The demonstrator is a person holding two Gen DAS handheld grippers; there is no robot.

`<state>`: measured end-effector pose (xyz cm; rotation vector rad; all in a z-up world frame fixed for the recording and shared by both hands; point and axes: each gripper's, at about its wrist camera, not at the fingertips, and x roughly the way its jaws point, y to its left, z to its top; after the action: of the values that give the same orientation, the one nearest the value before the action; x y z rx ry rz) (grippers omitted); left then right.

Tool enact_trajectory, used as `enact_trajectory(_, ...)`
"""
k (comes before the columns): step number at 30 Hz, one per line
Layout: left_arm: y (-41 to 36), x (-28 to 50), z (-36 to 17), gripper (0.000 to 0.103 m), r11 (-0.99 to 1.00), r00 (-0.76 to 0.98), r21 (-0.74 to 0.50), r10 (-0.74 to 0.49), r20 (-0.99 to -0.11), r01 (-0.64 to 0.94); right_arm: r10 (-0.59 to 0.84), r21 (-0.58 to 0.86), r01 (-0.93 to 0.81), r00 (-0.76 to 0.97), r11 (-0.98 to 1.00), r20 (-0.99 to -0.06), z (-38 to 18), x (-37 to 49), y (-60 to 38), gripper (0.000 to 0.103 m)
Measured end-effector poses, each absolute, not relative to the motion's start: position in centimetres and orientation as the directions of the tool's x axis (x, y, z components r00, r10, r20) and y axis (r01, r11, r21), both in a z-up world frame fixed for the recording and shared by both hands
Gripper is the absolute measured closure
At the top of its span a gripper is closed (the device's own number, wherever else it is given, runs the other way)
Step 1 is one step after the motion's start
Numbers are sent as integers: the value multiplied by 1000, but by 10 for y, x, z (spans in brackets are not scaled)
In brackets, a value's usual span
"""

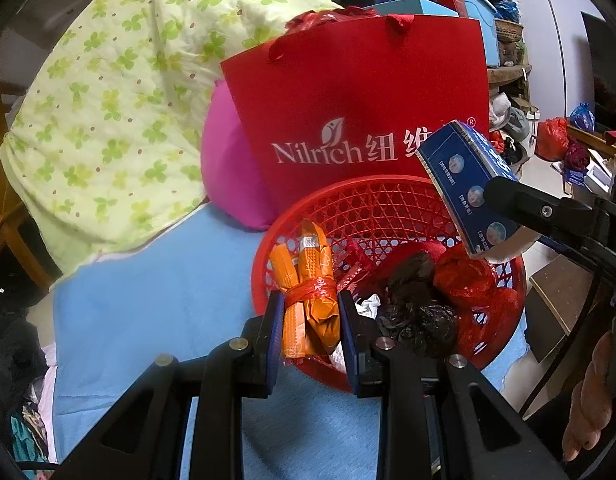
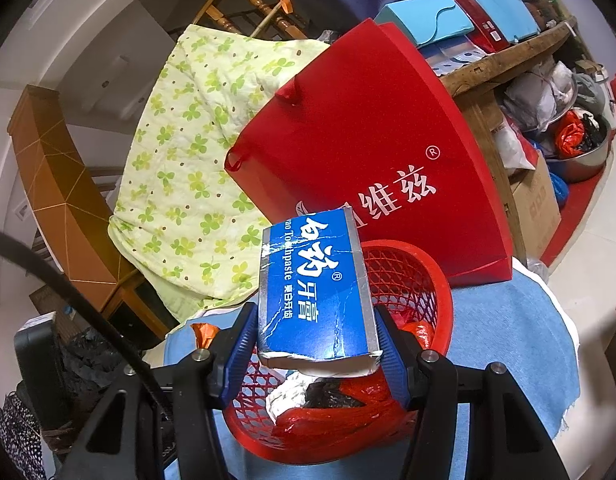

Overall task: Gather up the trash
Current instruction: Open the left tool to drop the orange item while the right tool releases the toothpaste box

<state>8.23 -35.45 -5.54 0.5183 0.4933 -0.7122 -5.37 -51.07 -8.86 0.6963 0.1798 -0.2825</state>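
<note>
left gripper: tilted down over red basket; clamped on orange packets
right gripper: near level above basket; clamped on toothpaste box

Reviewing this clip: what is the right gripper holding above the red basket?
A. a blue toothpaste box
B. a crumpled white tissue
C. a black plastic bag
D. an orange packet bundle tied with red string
A: in the right wrist view the right gripper clamps a blue toothpaste box between its fingers, over the red basket.
</note>
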Motion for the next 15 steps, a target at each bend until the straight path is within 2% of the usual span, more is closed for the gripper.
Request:
enact_trajectory(11,-369,87,-59,73,627,624,228,-532,-572,745,-174,662,317,946,679,-274,-96,-46,-524,41)
enact_trajectory(13,-368,92,-62,58,630,614,204,-545,-571,749,-154,685,319,944,655,-292,-101,-41,-529,37)
enact_trajectory(14,-367,95,-63,44,633,606,185,-553,-571,752,-135,698,316,943,643,-303,-104,-38,-532,36)
enact_trajectory(15,-365,97,-64,35,634,601,171,-561,-570,754,-112,714,311,943,627,-312,-107,-35,-535,34)
